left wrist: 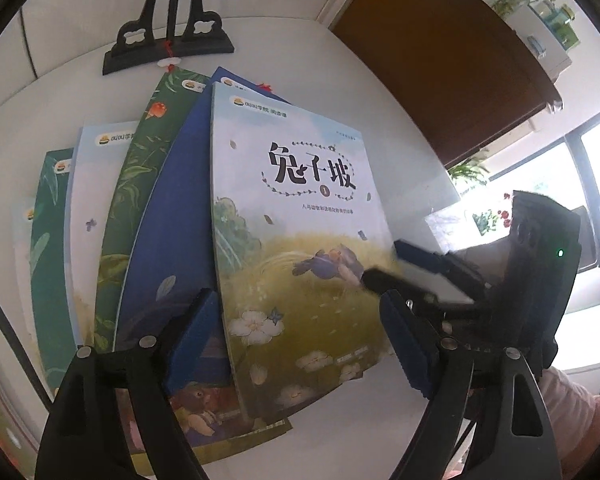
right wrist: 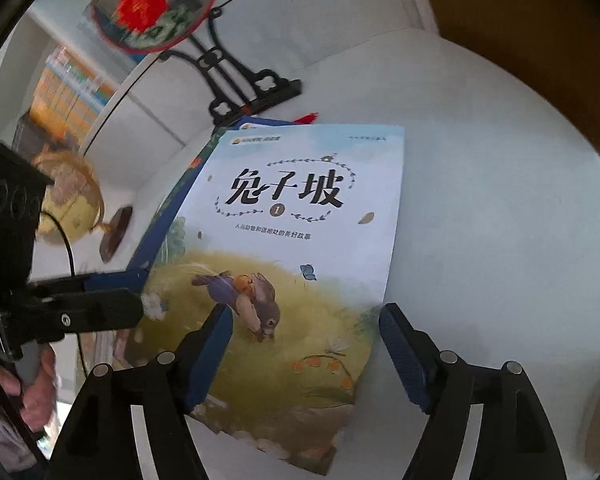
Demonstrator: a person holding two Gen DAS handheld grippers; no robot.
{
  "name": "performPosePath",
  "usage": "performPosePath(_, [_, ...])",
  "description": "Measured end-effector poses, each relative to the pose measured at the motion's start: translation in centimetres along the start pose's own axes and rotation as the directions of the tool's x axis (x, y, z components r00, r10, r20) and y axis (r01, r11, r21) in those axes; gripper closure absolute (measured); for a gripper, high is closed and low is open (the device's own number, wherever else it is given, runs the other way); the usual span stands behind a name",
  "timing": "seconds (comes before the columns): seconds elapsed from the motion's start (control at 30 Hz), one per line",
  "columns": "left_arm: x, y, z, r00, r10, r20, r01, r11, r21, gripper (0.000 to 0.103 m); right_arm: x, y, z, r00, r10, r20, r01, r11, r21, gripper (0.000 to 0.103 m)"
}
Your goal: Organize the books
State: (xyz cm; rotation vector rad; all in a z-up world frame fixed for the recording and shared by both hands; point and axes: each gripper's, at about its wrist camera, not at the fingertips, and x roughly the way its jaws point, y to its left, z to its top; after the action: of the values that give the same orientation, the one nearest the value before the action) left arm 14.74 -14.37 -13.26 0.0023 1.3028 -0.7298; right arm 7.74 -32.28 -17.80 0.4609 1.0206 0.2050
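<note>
Several picture books (left wrist: pixel 100 220) lie fanned out on a white table (left wrist: pixel 340 420). On top lies a pale-blue book (left wrist: pixel 296 240) (right wrist: pixel 300 248) with a rabbit on a yellow meadow. A dark blue book (left wrist: pixel 172 240) sits just under it. My left gripper (left wrist: pixel 300 340) hovers open over the top book's near end, one finger to each side. In the right wrist view the left gripper (right wrist: pixel 140 292) reaches the book's left edge. My right gripper (right wrist: pixel 308 344) is open above the book's near right corner, and its tips (left wrist: pixel 382 262) meet the book's right edge in the left wrist view.
A black carved stand (left wrist: pixel 168 40) holding a round red-flower fan (right wrist: pixel 156 0) stands behind the books. A globe (right wrist: pixel 68 196) and a bookshelf (right wrist: pixel 68 88) are at the left. A brown door (left wrist: pixel 440 60), a window (left wrist: pixel 580 184) and plants lie to the right.
</note>
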Motion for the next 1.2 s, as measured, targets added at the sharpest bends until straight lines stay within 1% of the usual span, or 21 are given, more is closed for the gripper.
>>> performPosePath(0.07, [0.0,-0.1,0.0,1.000,0.008,-0.005,-0.008,1.000,0.000,0.022,-0.4,-0.5,-0.1,0.999,-0.045,0.029,0.045,0.999,0.010,0.028])
performPosePath(0.13, [0.1,-0.2,0.0,1.000,0.009,-0.004,-0.009,1.000,0.001,0.021,-0.7,-0.9,-0.2,0.998,-0.041,0.041,0.040,0.999,0.032,0.028])
performPosePath(0.17, [0.1,-0.2,0.0,1.000,0.012,0.000,-0.012,1.000,-0.004,0.020,-0.6,-0.8,-0.3,0.999,-0.020,0.038,0.019,0.999,0.033,0.028])
performPosePath(0.23, [0.1,-0.2,0.0,0.999,0.037,0.002,-0.037,0.999,-0.012,0.020,-0.2,-0.2,-0.2,0.999,0.030,0.009,-0.031,0.999,0.030,0.022])
performPosePath(0.33, [-0.3,-0.5,-0.9,0.996,0.084,0.004,-0.084,0.996,0.002,0.019,0.1,0.1,-0.2,0.998,0.059,-0.024,-0.058,0.998,0.037,0.022])
performPosePath(0.43, [-1.0,-0.5,-2.5,0.995,0.098,-0.005,-0.098,0.995,0.000,0.019,0.1,0.3,-0.5,0.994,0.102,-0.037,-0.101,0.994,0.042,0.022])
performPosePath(0.6, [-2.9,0.7,-7.7,0.995,0.101,0.007,-0.100,0.990,-0.095,0.019,-0.3,2.3,-1.7,0.980,0.176,-0.087,-0.177,0.984,-0.007,0.022])
performPosePath(0.67, [-3.2,1.8,-9.9,0.997,0.081,0.013,-0.078,0.983,-0.168,0.019,-0.2,3.3,-2.2,0.973,0.199,-0.113,-0.205,0.978,-0.044,0.022])
performPosePath(0.73, [-2.6,3.2,-11.1,0.998,0.069,-0.009,-0.069,0.965,-0.255,0.019,0.3,4.5,-2.8,0.961,0.234,-0.150,-0.250,0.964,-0.096,0.022])
performPosePath(0.77, [-2.0,4.2,-11.5,0.995,0.091,-0.030,-0.096,0.944,-0.316,0.019,0.5,4.5,-2.9,0.956,0.247,-0.158,-0.264,0.959,-0.099,0.022])
performPosePath(0.8, [-1.7,4.8,-11.7,0.995,0.093,-0.036,-0.100,0.932,-0.349,0.019,0.5,4.2,-3.1,0.958,0.244,-0.151,-0.260,0.961,-0.091,0.022])
performPosePath(0.87, [-2.2,5.3,-11.9,0.997,0.078,0.025,-0.062,0.916,-0.397,0.017,1.0,2.7,-3.4,0.964,0.216,-0.155,-0.221,0.975,-0.019,0.023])
performPosePath(0.93, [-2.3,5.4,-11.6,0.997,0.075,0.028,-0.057,0.909,-0.414,0.017,0.8,1.3,-3.6,0.952,0.273,-0.136,-0.268,0.962,0.053,0.024])
performPosePath(0.97, [-2.3,5.3,-11.4,0.997,0.069,0.033,-0.050,0.912,-0.407,0.017,1.0,1.0,-3.7,0.940,0.307,-0.152,-0.299,0.951,0.075,0.024])
performPosePath(1.0, [-2.2,5.2,-11.2,0.999,0.039,0.037,-0.021,0.915,-0.404,0.017,1.2,1.2,-3.8,0.925,0.335,-0.178,-0.325,0.942,0.080,0.027])
performPosePath(1.03, [-2.2,5.1,-11.1,0.999,0.015,0.037,0.001,0.913,-0.408,0.018,1.8,1.7,-4.0,0.901,0.372,-0.223,-0.363,0.928,0.080,0.036])
performPosePath(1.07, [-2.3,4.8,-11.1,0.999,0.033,0.029,-0.018,0.912,-0.410,0.025,2.3,2.1,-4.4,0.880,0.392,-0.267,-0.386,0.919,0.078,0.040])
performPosePath(1.1, [-2.8,4.4,-11.2,0.996,0.083,0.038,-0.061,0.917,-0.394,0.031,2.5,2.5,-4.7,0.874,0.391,-0.287,-0.391,0.918,0.062,0.050])
performPosePath(1.13, [-3.6,4.1,-11.4,0.989,0.134,0.056,-0.104,0.923,-0.369,0.046,2.5,2.9,-4.9,0.883,0.359,-0.303,-0.364,0.930,0.042,0.064])
performPosePath(1.17, [-4.0,4.0,-11.6,0.985,0.158,0.068,-0.123,0.923,-0.365,0.057,2.2,3.2,-5.0,0.904,0.304,-0.299,-0.317,0.948,0.007,0.068])
performPosePath(1.2, [-4.7,4.0,-11.8,0.984,0.155,0.086,-0.113,0.922,-0.370,0.061,1.9,3.3,-5.1,0.911,0.295,-0.289,-0.308,0.951,-0.001,0.073])
